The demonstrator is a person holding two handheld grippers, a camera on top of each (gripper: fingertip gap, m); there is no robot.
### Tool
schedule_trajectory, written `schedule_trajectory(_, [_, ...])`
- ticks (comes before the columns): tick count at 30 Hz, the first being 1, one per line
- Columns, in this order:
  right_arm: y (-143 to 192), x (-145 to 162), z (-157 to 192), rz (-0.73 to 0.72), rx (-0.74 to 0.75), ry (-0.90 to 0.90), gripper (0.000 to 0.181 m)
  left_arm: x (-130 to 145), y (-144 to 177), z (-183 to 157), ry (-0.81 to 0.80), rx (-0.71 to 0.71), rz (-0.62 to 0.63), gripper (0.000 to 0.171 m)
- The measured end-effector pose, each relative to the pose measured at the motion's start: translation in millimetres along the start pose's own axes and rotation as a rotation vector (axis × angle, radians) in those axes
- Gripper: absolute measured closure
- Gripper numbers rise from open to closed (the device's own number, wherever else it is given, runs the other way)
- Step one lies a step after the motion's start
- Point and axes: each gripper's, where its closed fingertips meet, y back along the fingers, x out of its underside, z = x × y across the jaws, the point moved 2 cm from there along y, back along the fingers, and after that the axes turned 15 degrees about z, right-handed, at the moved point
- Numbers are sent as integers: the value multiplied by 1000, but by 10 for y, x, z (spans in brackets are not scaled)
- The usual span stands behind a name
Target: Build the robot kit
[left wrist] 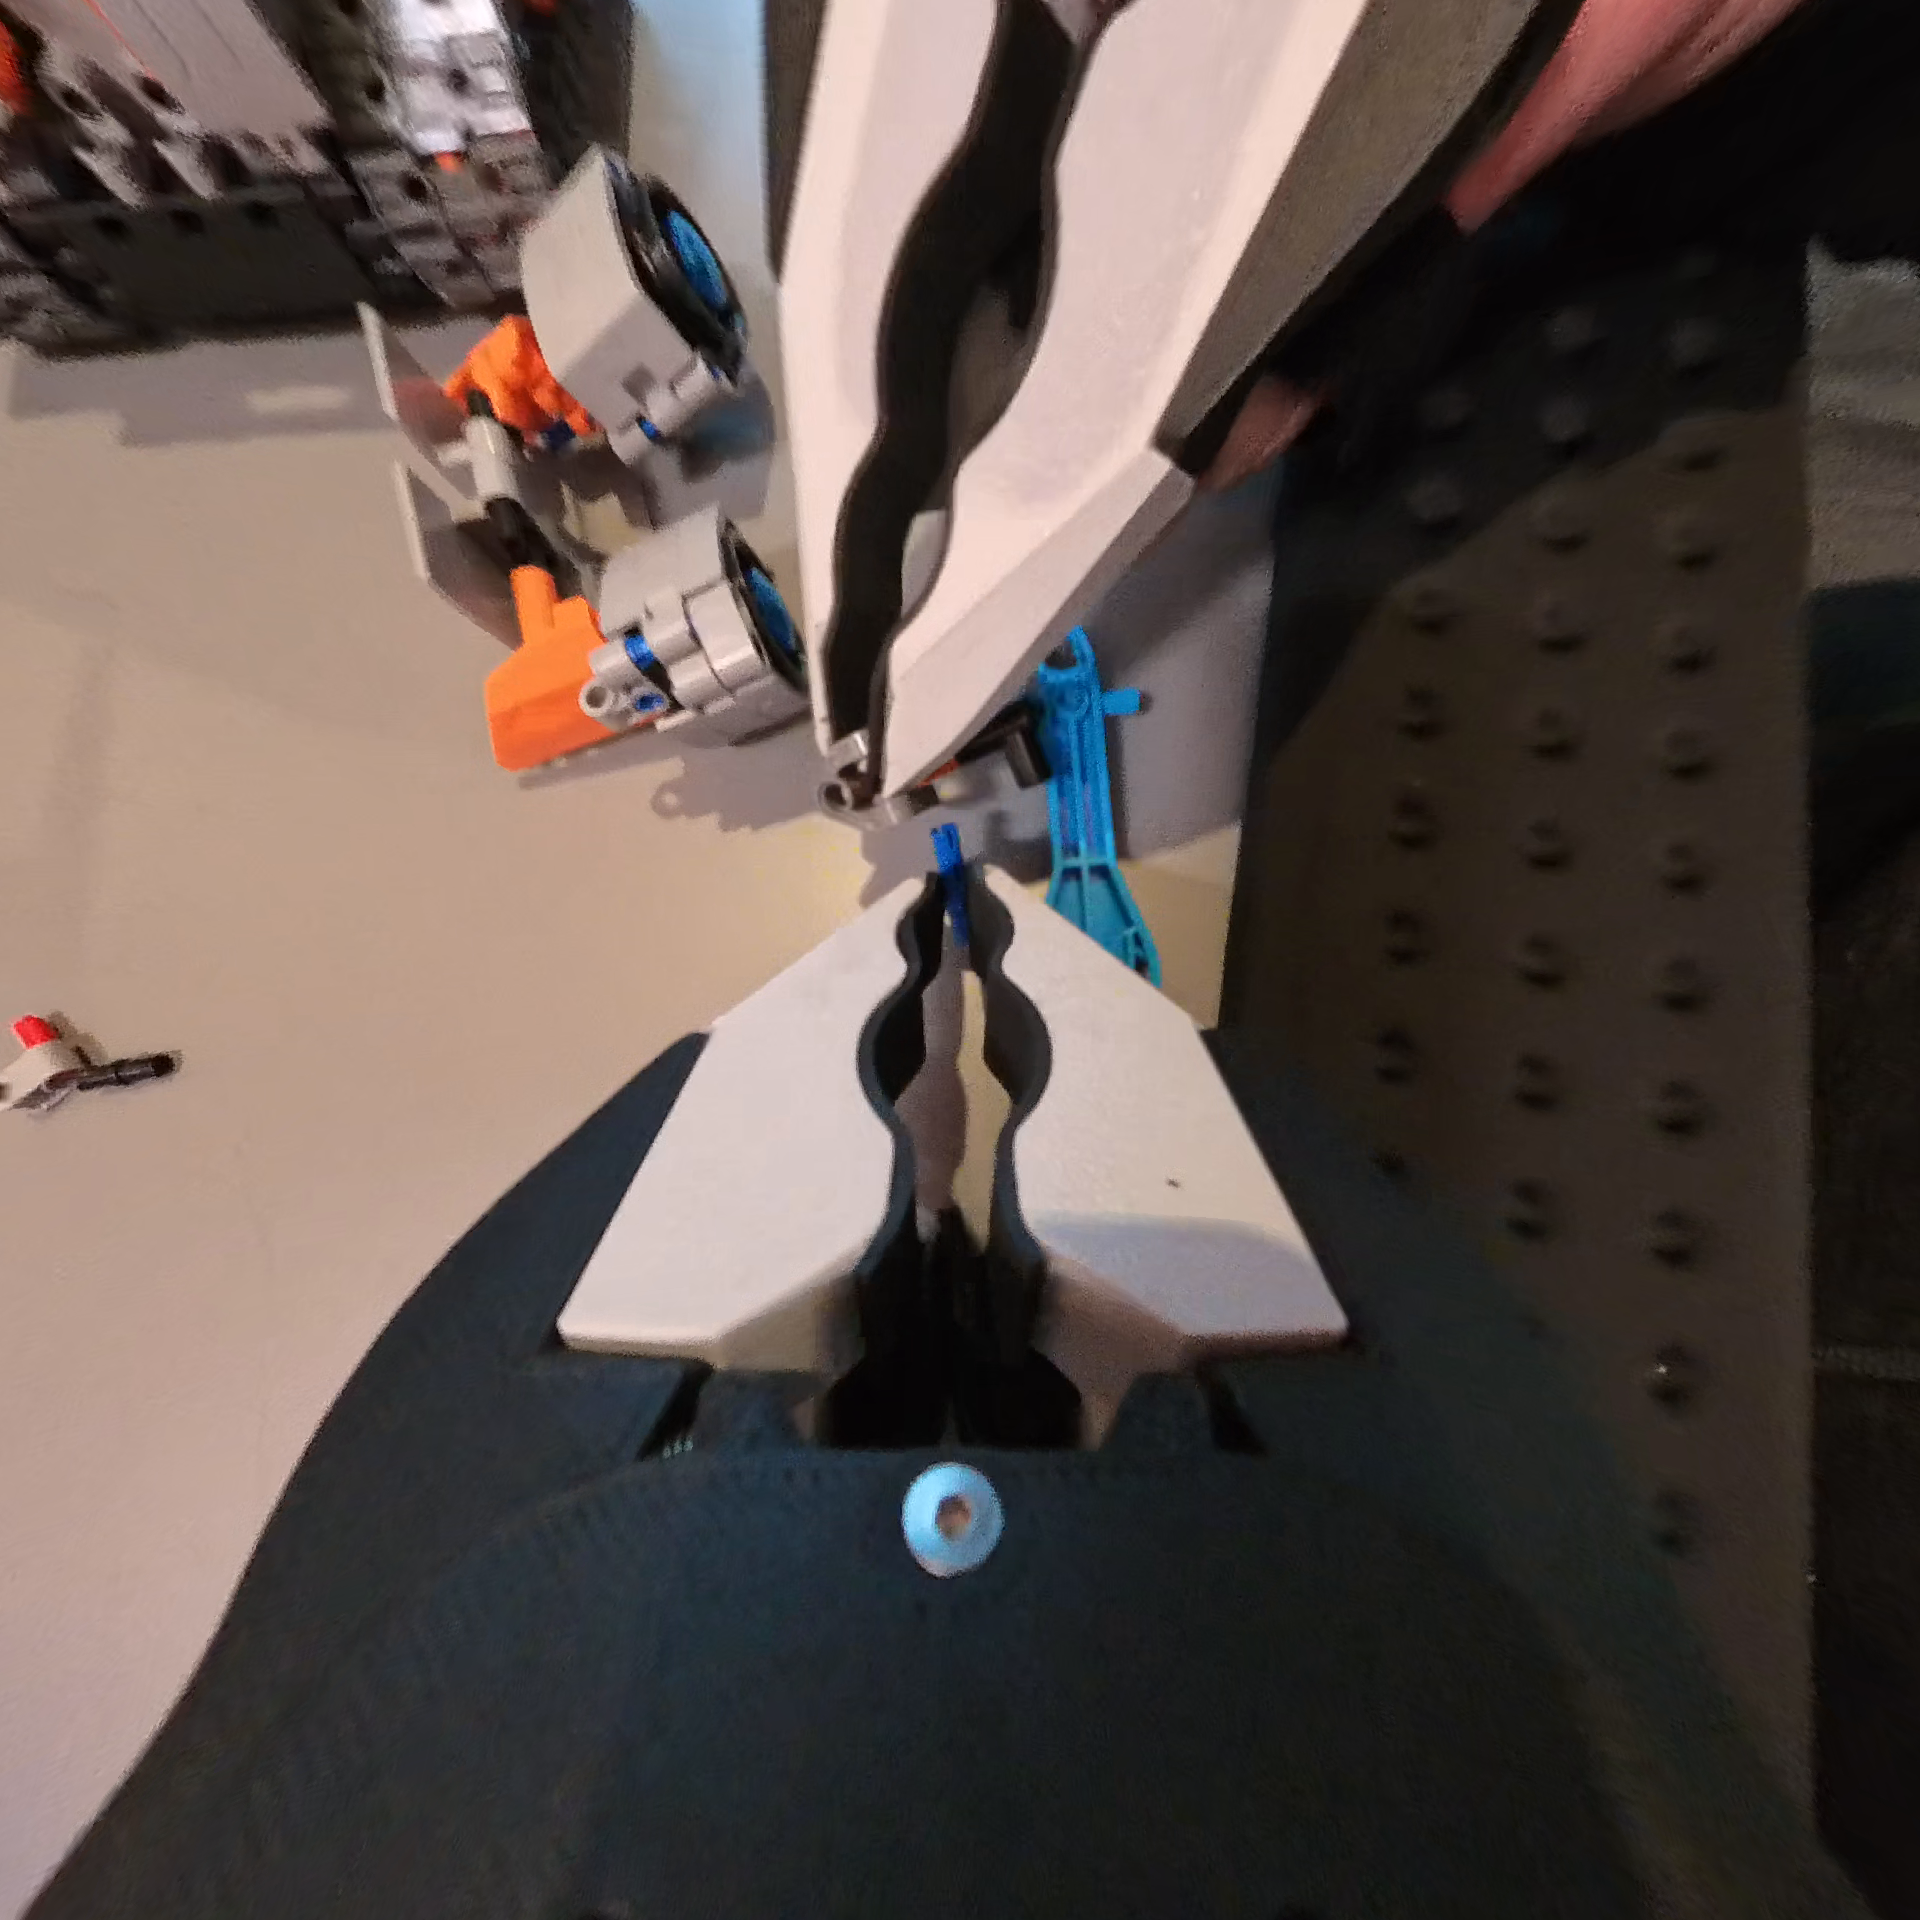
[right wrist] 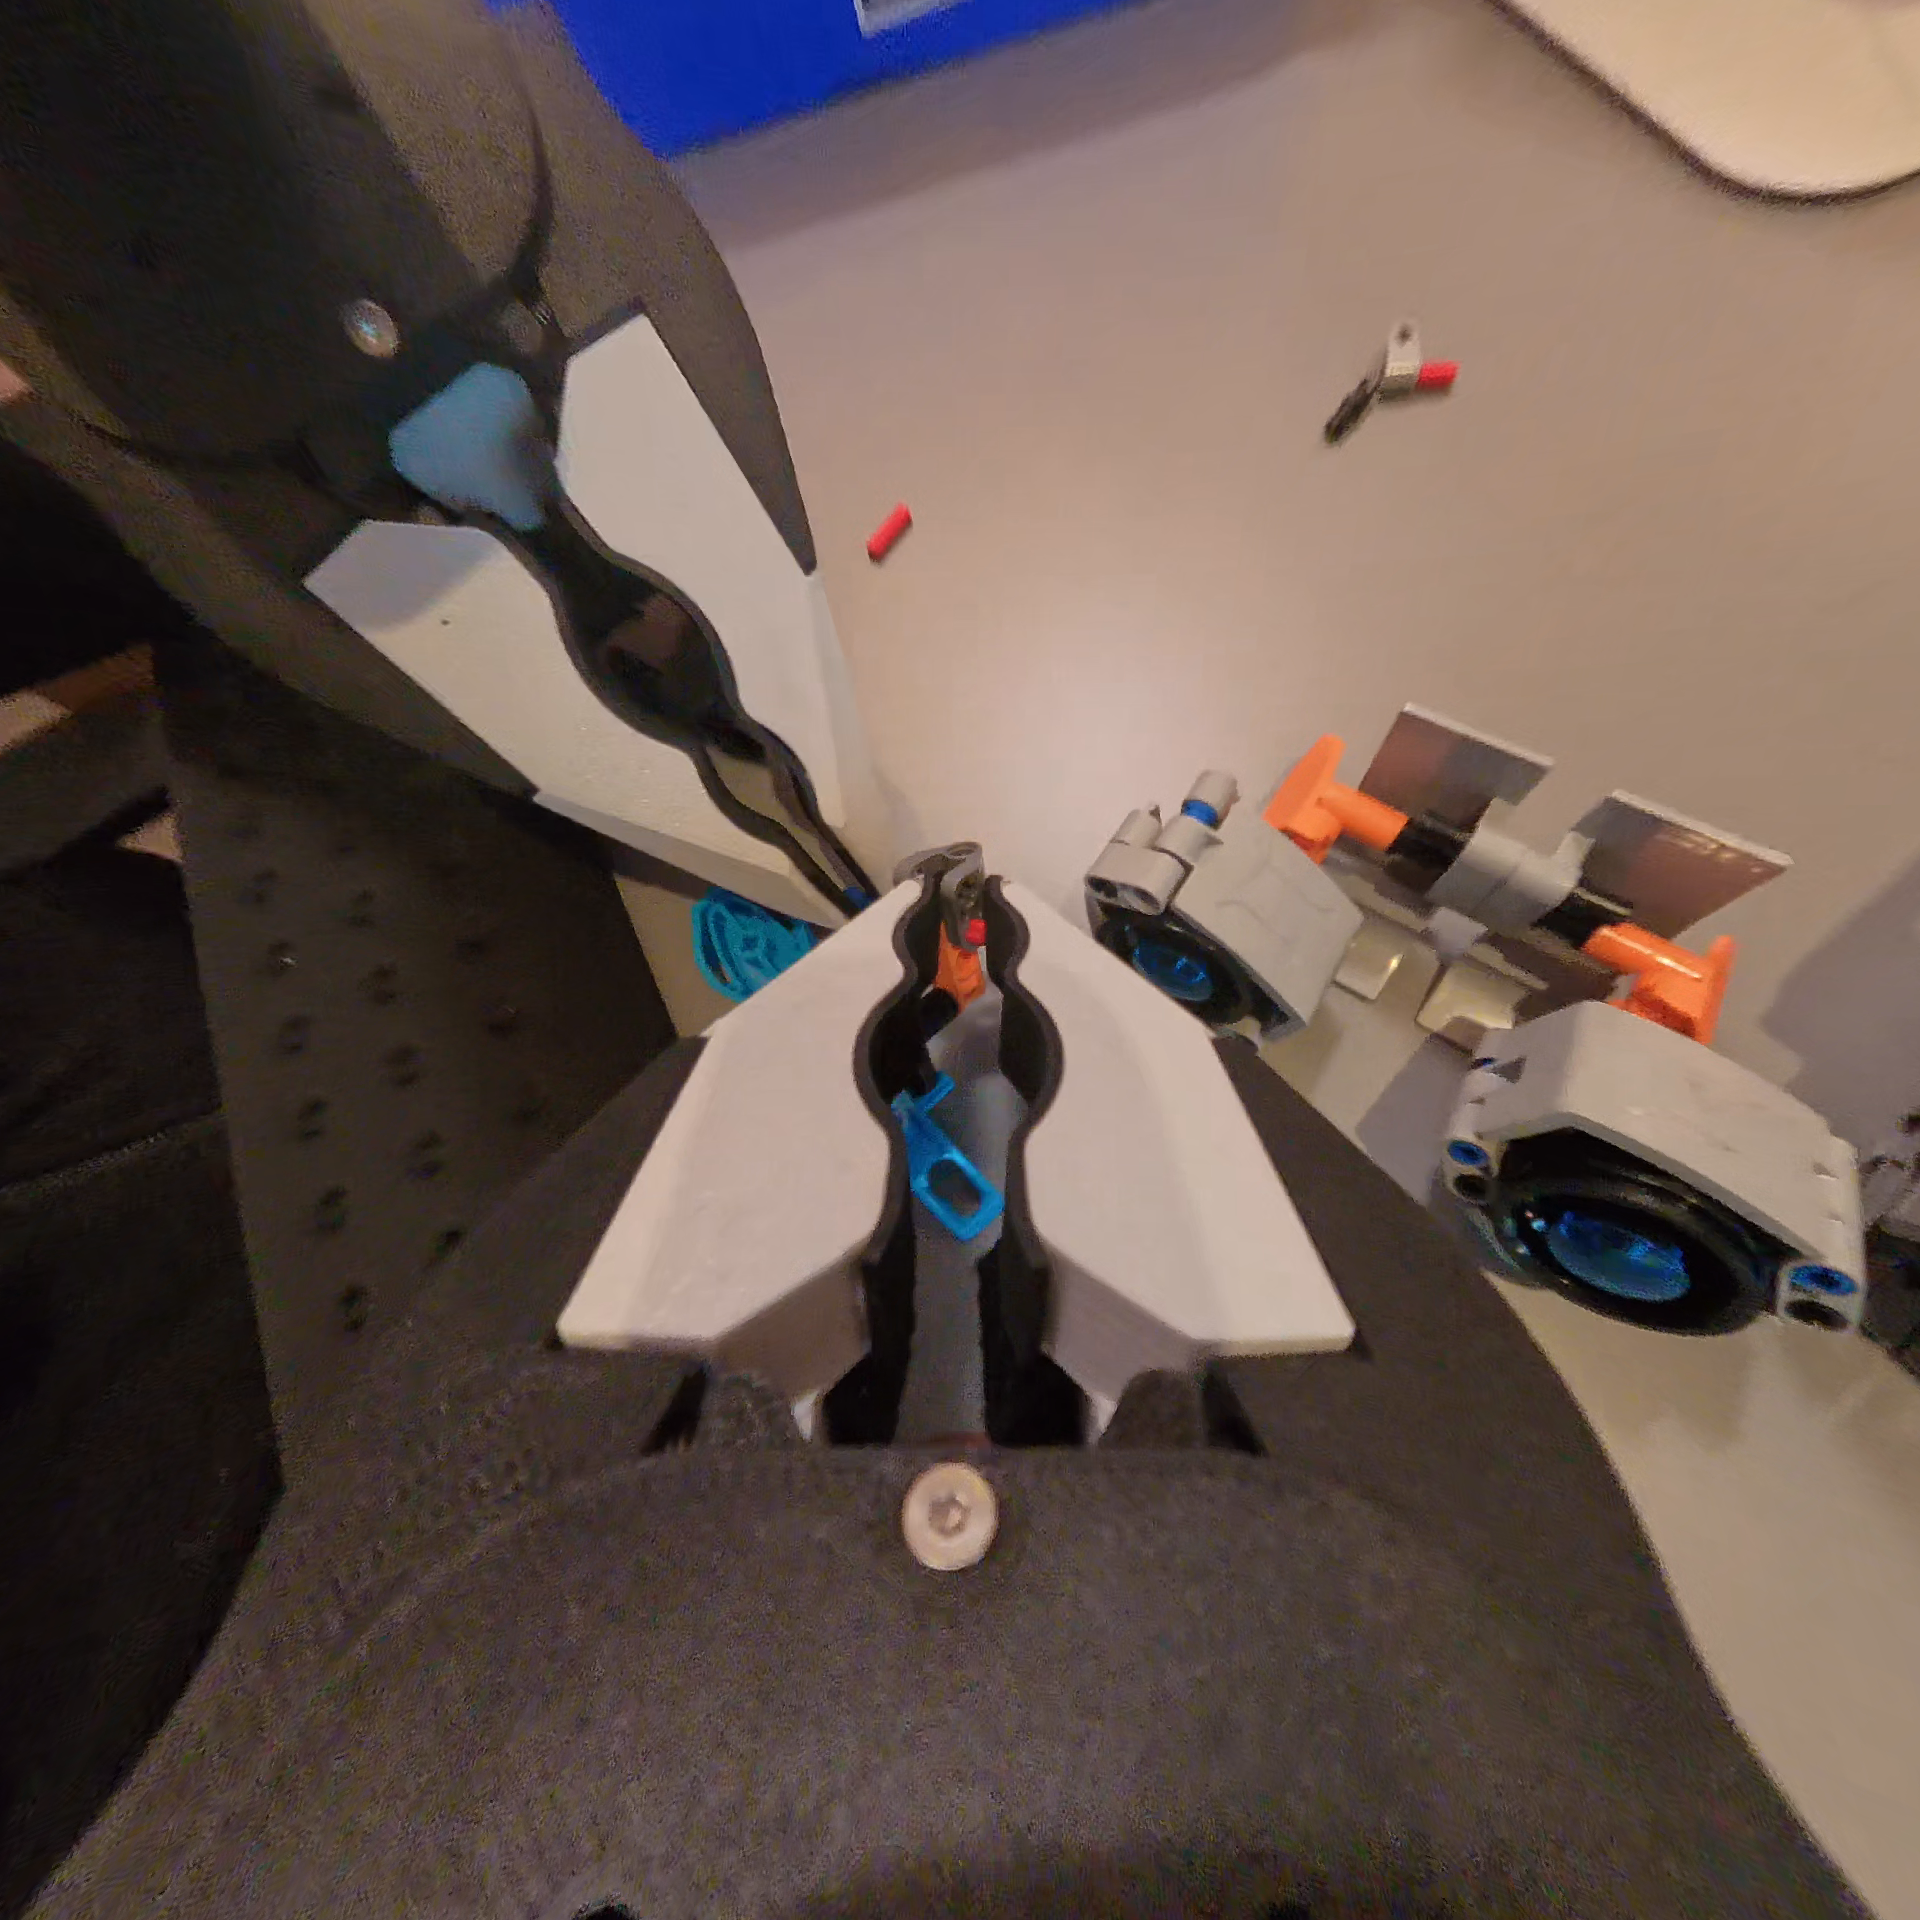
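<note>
Pale tabletop (left wrist: pixel 260 831), with stacked grey and black bins (left wrist: pixel 208 187) at its far edge. The left gripper (left wrist: pixel 953 883) has its fingers together, clamped on a small blue pin (left wrist: pixel 950 878). The right gripper (right wrist: pixel 961 894) has its fingers together on a small assembly (right wrist: pixel 951 868) of grey, orange and light-blue parts; the pin tip sits just beside this assembly's grey end. Near both grippers lies a grey model (right wrist: pixel 1455 987) with blue-hubbed wheels and orange parts. A loose red piece (right wrist: pixel 888 532) and a small grey-red-black piece (right wrist: pixel 1387 379) lie well apart.
</note>
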Motion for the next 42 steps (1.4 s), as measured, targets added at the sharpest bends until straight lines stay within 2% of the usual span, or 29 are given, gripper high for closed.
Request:
schedule_trajectory(4, [-153, 56, -12, 106, 23, 18, 175, 68, -73, -1, 2, 33, 66, 169])
schedule_trajectory(11, [-39, 53, -8, 102, -11, 38, 162, 95, -89, 16, 4, 53, 71, 169])
schedule_trajectory(19, [-89, 143, -55, 164, -2, 65, 164, 103, -89, 22, 6, 60, 65, 169])
schedule_trajectory(25, [-179, 154, -34, 179, -34, 58, 173, 99, -100, 19, 3, 56, 60, 169])
schedule_trajectory(29, [-95, 101, -25, 86, -105, 1, 174, 94, -92, 23, 3, 43, 44, 169])
schedule_trajectory(32, [44, 11, 1, -37, -174, -38, 174, 55, -32, 47, 12, 18, -2, 169])
schedule_trajectory(37, [316, -143, 47, -243, -299, -98, 175, -175, 238, 61, 9, -38, -191, 169])
schedule_trajectory(42, [501, -228, 91, -377, -433, -132, 175, -327, 486, 76, 2, -112, -332, 169])
